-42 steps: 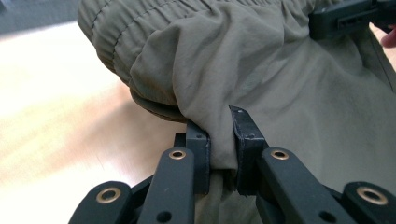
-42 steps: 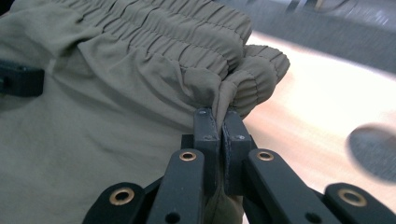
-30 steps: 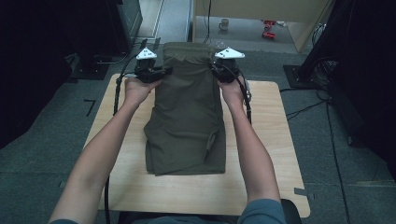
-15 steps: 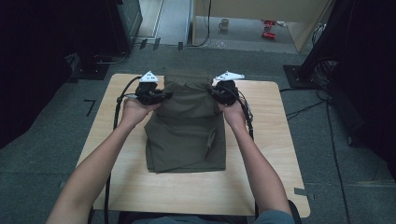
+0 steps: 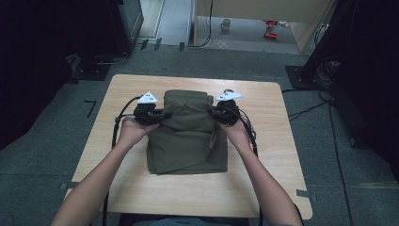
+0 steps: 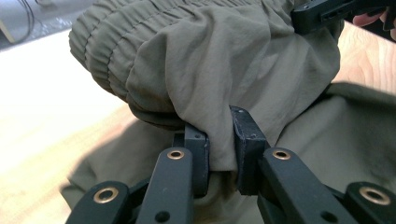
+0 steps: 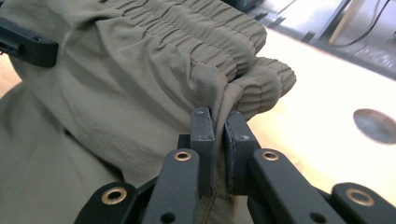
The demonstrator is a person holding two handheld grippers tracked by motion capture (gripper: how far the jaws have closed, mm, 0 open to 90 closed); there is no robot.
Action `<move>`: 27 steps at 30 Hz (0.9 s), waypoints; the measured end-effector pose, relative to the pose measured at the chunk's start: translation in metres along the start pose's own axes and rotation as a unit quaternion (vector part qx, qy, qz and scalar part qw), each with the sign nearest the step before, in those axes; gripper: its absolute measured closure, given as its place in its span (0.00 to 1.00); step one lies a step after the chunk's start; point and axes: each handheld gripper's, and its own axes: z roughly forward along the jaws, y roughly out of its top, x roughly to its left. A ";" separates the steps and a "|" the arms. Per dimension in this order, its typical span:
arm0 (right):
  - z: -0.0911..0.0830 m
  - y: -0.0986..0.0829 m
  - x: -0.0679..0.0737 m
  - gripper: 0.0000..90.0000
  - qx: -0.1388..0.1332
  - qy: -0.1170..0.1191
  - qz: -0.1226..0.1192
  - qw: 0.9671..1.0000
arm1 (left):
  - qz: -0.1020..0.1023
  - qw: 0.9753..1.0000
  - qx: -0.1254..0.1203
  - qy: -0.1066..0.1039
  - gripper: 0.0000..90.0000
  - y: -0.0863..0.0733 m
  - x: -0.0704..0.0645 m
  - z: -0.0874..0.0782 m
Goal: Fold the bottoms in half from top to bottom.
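Olive green trousers (image 5: 188,136) lie folded on the wooden table (image 5: 263,188), the elastic waistband end lifted and curled toward the person. My left gripper (image 5: 161,115) is shut on the waistband's left side; in the left gripper view the cloth (image 6: 205,84) is pinched at the left gripper (image 6: 220,154). My right gripper (image 5: 214,112) is shut on the right side; in the right gripper view the gathered waistband (image 7: 187,56) runs into the right gripper (image 7: 219,149). The other gripper's jaw tip (image 6: 327,11) shows at the top right of the left gripper view.
The table's far edge (image 5: 197,77) lies just beyond the trousers. Bare wood lies left (image 5: 108,155) and right (image 5: 268,136) of the cloth. Cables (image 5: 310,106) trail on the grey floor; dark equipment stands at both sides.
Both grippers have pulled the waistband end back toward the person, from past the table's far edge to over the middle, folding the trousers onto themselves. Both stay shut on the cloth.
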 end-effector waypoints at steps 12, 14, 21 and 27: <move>0.014 -0.049 0.011 0.91 0.051 0.030 0.019 0.998 | -0.027 0.998 0.049 -0.026 0.87 -0.036 -0.007 0.010; 0.016 -0.054 0.012 0.91 0.057 0.034 0.027 0.997 | -0.034 0.997 0.057 -0.031 0.87 -0.041 -0.007 0.012; 0.022 -0.065 0.010 0.83 0.068 0.046 0.037 0.996 | -0.049 0.996 0.063 -0.040 0.83 -0.051 -0.003 0.014; 0.016 -0.061 0.006 0.69 0.062 0.043 0.042 0.996 | -0.054 0.996 0.055 -0.040 0.70 -0.046 -0.004 0.008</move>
